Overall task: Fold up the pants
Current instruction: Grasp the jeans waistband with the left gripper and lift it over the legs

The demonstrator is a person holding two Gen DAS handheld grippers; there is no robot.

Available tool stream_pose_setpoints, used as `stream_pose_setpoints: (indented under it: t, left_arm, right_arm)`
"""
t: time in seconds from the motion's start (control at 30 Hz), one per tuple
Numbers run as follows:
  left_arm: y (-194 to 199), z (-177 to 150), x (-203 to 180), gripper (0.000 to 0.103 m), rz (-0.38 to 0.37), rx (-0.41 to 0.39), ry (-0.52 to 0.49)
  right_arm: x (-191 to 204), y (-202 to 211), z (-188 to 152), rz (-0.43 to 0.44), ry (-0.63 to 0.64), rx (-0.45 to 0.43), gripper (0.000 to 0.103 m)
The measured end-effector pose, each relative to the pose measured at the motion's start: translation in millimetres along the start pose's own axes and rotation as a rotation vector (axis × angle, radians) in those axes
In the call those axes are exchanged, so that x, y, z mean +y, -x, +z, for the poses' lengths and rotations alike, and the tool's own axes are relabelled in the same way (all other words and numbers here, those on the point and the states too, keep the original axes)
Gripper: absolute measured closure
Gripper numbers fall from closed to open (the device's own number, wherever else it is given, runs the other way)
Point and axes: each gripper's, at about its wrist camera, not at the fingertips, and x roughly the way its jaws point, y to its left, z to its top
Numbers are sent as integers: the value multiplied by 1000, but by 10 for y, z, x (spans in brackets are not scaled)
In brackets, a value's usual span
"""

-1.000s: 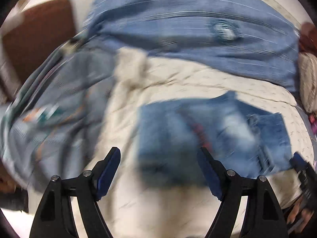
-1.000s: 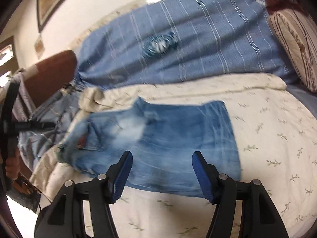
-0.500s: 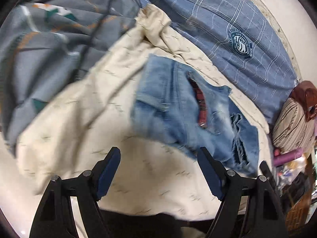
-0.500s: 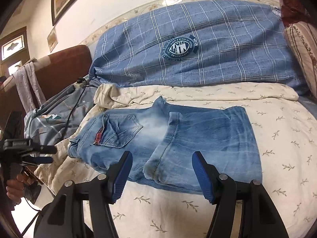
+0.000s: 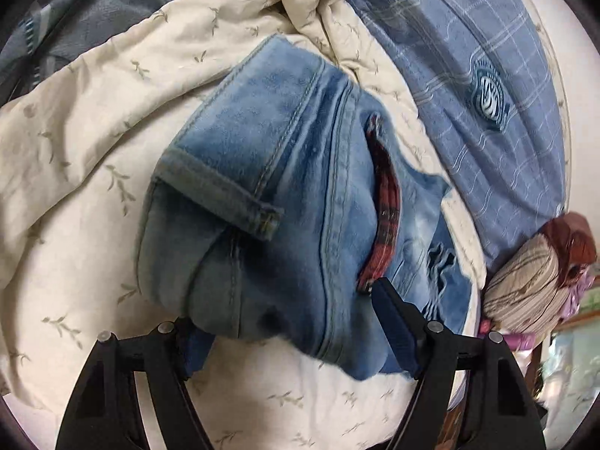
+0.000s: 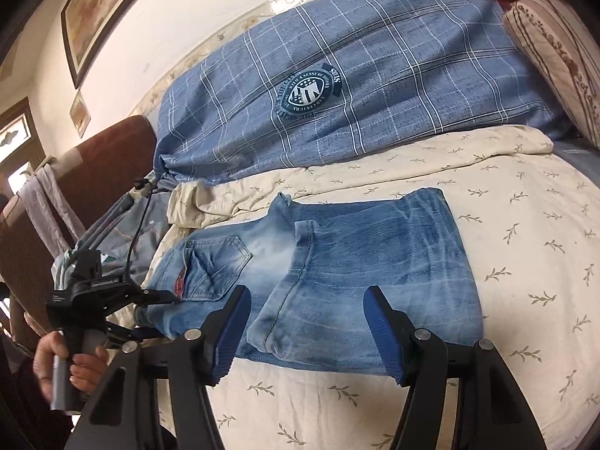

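Faded blue jeans point(image 6: 360, 270) lie folded on a cream leaf-print bedsheet point(image 6: 525, 262), waistband and back pocket to the left. In the left wrist view the waistband end point(image 5: 292, 202) fills the middle, with a belt loop and red plaid pocket lining. My left gripper point(image 5: 292, 322) is open, its jaws straddling the waistband edge; it also shows in the right wrist view point(image 6: 150, 315), held by a hand at the jeans' left end. My right gripper point(image 6: 307, 326) is open, jaws over the jeans' near edge.
A blue plaid pillow point(image 6: 356, 86) lies along the wall behind the jeans. A striped cushion point(image 6: 562, 48) sits at the right. A grey patterned cloth point(image 5: 75, 11) and a brown headboard point(image 6: 105, 172) are at the left. A cable runs by the bed's left edge.
My left gripper has swung in and closed the distance to the waistband end, which now sits between its open jaws. My right gripper has moved slightly nearer the jeans' near edge.
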Motion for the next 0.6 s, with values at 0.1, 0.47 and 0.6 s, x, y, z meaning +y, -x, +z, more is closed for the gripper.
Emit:
stream_pose_setpoints:
  t: [0.1, 0.47, 0.6]
  left_arm:
    - [20, 20, -45, 25, 4, -17, -15]
    - [18, 12, 76, 36, -2, -69, 49]
    - [48, -46, -24, 39, 41, -131, 24]
  right_arm:
    - [23, -6, 2, 0, 4, -6, 37]
    - [293, -155, -143, -32, 138, 55, 37]
    - [260, -153, -146, -36, 122, 54, 37]
